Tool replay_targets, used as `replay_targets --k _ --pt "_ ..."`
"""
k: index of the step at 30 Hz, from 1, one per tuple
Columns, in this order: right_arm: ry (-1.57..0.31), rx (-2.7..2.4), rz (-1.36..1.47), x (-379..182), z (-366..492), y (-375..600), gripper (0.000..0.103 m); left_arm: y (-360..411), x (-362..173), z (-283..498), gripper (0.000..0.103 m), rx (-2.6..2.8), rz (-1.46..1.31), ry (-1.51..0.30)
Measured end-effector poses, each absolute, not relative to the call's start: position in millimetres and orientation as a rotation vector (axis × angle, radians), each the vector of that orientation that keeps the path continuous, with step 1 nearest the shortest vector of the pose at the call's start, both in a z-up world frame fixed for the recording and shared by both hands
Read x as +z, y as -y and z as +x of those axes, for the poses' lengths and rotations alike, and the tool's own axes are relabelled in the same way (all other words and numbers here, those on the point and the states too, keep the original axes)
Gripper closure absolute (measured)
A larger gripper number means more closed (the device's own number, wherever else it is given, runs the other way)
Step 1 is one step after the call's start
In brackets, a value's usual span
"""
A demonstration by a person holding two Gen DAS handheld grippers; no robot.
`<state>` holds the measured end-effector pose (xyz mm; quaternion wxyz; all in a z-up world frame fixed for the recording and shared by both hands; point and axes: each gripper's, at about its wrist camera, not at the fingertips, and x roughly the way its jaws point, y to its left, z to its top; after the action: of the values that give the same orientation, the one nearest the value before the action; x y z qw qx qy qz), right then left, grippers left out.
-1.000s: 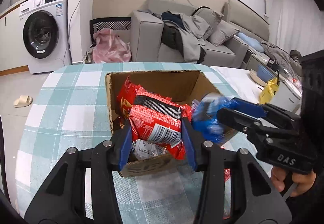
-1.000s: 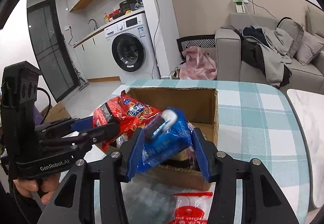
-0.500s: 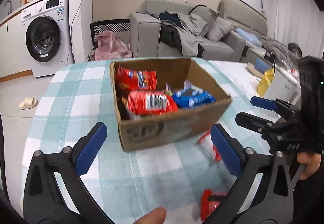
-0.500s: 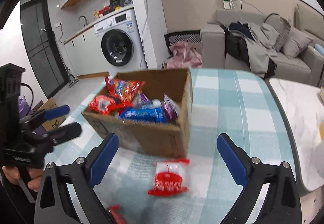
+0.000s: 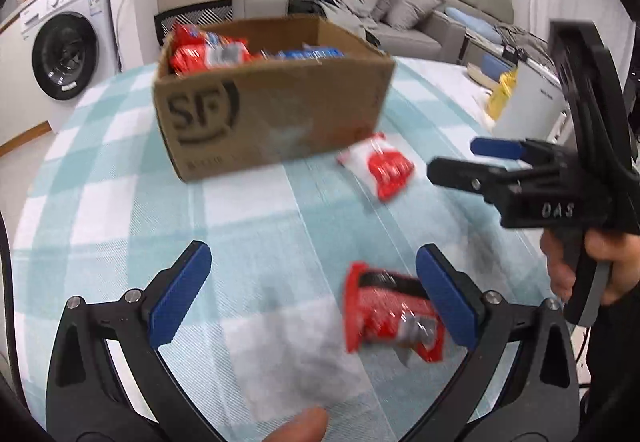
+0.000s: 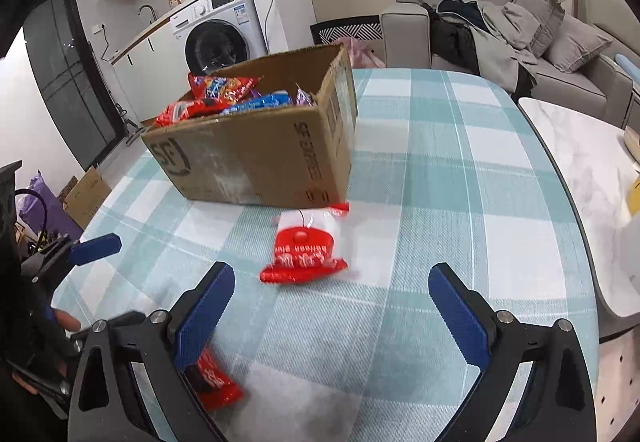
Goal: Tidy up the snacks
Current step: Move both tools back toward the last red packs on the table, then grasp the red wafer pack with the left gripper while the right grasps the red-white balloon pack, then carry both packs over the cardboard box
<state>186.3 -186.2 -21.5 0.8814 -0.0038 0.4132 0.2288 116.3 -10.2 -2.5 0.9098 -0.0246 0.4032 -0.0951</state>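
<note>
Two snacks left on worktop (image 6: 460,170), both claws emptied.

Red packet (image 5: 390,316) lying by right pad of left claw (image 5: 314,298), spread wide, no longer clamping the red bag now in box (image 5: 276,102); red-white packet (image 6: 306,248) just before box, ahead of right claw (image 6: 332,312), also agape, blue bag dropped in. Two more pickups likely. Box printed "SF"; right claw body "DAS".
</note>
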Motion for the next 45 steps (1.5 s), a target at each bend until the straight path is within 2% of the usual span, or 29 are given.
replay_targets --k 13,14,15,17,19,20,21,24,32,45 --pt "-0.927 0.477 -0.004 -44 218 170 0.005 44 -30 105 0.001 -0.299 -0.008 -0.923" --pt "-0.932 0.486 -0.008 -46 220 166 0.007 45 -33 104 0.001 -0.305 -0.005 -0.933" --pt "-0.937 0.490 -0.012 -47 222 163 0.014 46 -35 107 0.002 -0.309 -0.001 -0.943" --pt "-0.954 0.507 -0.025 -52 227 156 0.027 49 -40 106 0.012 -0.325 0.005 -0.967" --pt "-0.963 0.516 -0.041 -55 229 151 0.031 53 -40 103 0.023 -0.332 0.033 -0.954" --pt "-0.958 0.520 -0.050 -55 228 148 0.037 55 -39 102 0.038 -0.340 0.046 -0.947" --pt "-0.953 0.530 -0.058 -55 227 147 0.048 55 -37 101 0.052 -0.350 0.045 -0.944" --pt "-0.943 0.553 -0.073 -53 223 145 0.053 46 -34 105 0.057 -0.377 -0.010 -0.948" --pt "-0.857 0.592 -0.050 -27 203 155 0.059 11 -6 112 0.058 -0.278 -0.105 -0.868" --pt "-0.650 0.635 0.002 53 195 147 0.059 -43 86 170 0.058 -0.153 -0.153 -0.646"
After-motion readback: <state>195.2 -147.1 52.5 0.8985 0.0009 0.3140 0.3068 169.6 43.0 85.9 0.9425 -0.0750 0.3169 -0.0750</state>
